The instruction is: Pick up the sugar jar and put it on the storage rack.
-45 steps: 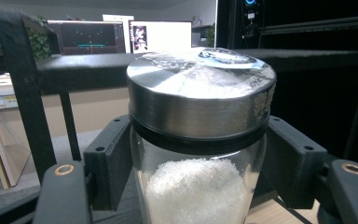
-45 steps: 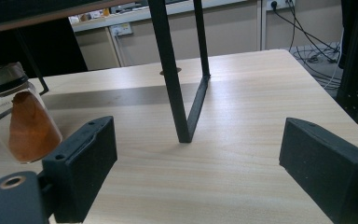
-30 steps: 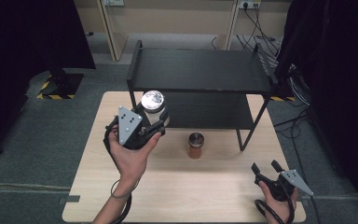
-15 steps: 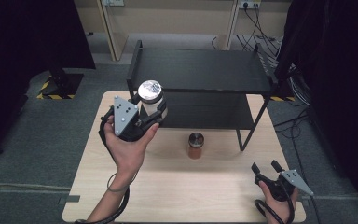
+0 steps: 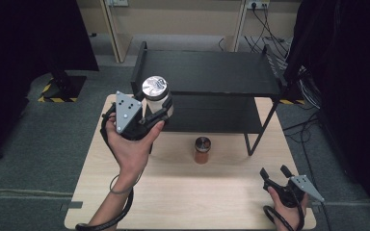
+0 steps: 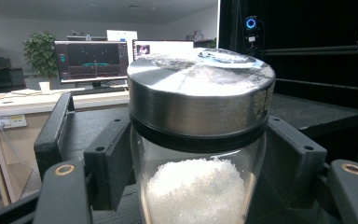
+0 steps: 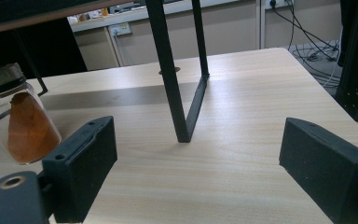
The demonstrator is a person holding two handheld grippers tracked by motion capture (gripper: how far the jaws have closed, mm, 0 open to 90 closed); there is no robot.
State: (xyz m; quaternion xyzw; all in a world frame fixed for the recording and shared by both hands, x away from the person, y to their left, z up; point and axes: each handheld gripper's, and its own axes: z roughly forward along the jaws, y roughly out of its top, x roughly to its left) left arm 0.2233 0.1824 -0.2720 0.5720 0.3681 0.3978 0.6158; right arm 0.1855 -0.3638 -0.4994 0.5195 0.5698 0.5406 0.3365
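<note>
I have the white-powder jar [image 5: 156, 95] pinched in my left gripper [image 5: 149, 115], held above the surface's [image 5: 183, 192] far-left part, just in front of the black shelf [image 5: 207, 72].
It is upright: clear glass, shiny metal lid with a black band beneath, grainy white filling. My right gripper [image 5: 275, 174] rests near-right, fingers spread, holding nothing; the orange-powder jar [image 5: 202, 149] stands mid-surface.

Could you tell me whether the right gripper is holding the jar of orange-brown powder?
No, the right gripper rests open at the table's near corner, while that jar stands alone in front of the shelf.
</note>
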